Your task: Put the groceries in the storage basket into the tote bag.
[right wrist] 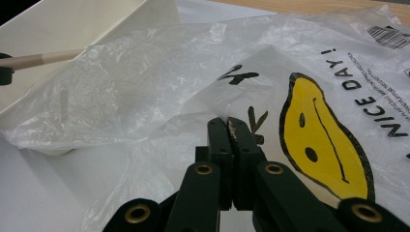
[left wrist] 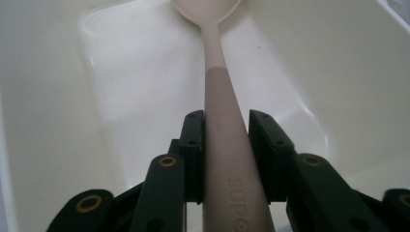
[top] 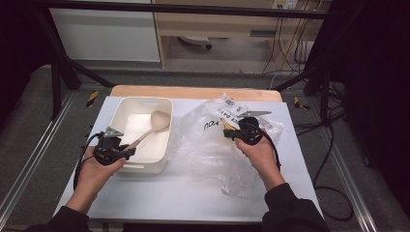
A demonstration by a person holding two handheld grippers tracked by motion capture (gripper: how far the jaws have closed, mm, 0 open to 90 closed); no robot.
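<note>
Hands come in from below, each holding a black two-jaw gripper over a white surface [top: 159,193]. At the left, the left gripper [top: 126,151] is closed partway on the handle of a pale beige plastic serving spoon [top: 153,124], its pads pressed against both sides of the handle. The spoon runs straight ahead from this gripper, bowl end farthest away, lying inside a cream rectangular plastic bin [top: 126,167] that sits directly in front of and beneath the jaws. In the left gripper view, the spoon handle [left wrist: 226,145] sits squarely between the jaws, with the bin floor [left wrist: 121,96] behind it. Holding the handle's far end probably lets the bowl be set down in the bin without the jaws touching its walls.

Farther right, a crumpled clear plastic bag [top: 212,150] printed with black lettering and a yellow smiling face spreads between the bin and the right gripper [top: 231,134]. That gripper is fully closed, pinching a fold of the thin film just ahead of it; the right gripper view shows the jaws [right wrist: 232,126] pressed together on the bag [right wrist: 145,72]. This grip likely keeps the light bag pinned and out of the way.
</note>
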